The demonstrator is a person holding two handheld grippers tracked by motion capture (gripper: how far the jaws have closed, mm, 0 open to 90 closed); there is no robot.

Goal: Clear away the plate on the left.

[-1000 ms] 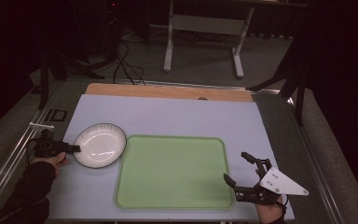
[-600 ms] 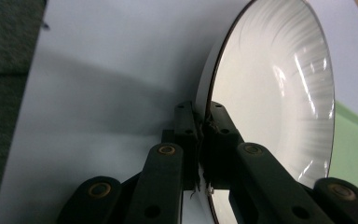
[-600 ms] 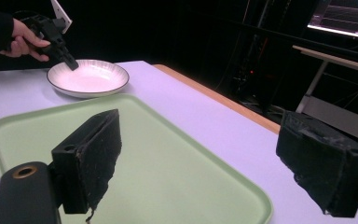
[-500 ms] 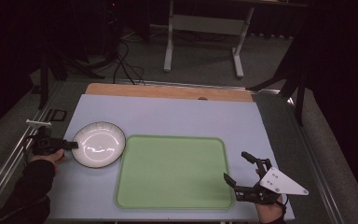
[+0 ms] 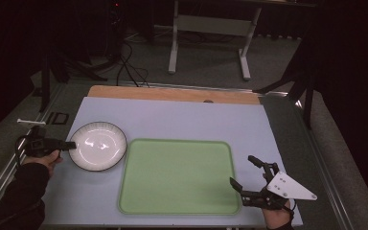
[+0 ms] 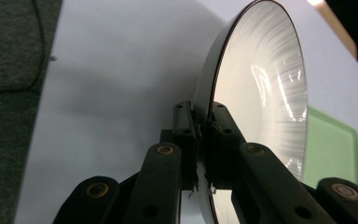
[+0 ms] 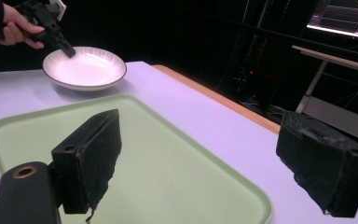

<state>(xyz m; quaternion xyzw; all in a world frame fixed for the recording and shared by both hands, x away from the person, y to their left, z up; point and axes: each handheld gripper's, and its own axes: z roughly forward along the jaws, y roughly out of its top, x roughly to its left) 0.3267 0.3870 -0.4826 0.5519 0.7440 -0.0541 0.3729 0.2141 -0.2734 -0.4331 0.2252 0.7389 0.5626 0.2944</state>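
High view: one white plate (image 5: 97, 145) is seen on the table (image 5: 182, 115), just left of one green tray (image 5: 177, 177). Its left rim is clamped by the left gripper (image 5: 69, 144). The right gripper (image 5: 242, 175) is held with jaws apart, empty, beside the tray.

Left gripper view: only the rim is pinched, so a slip or tilt is possible.

Right gripper view: one plate and one tray are counted.
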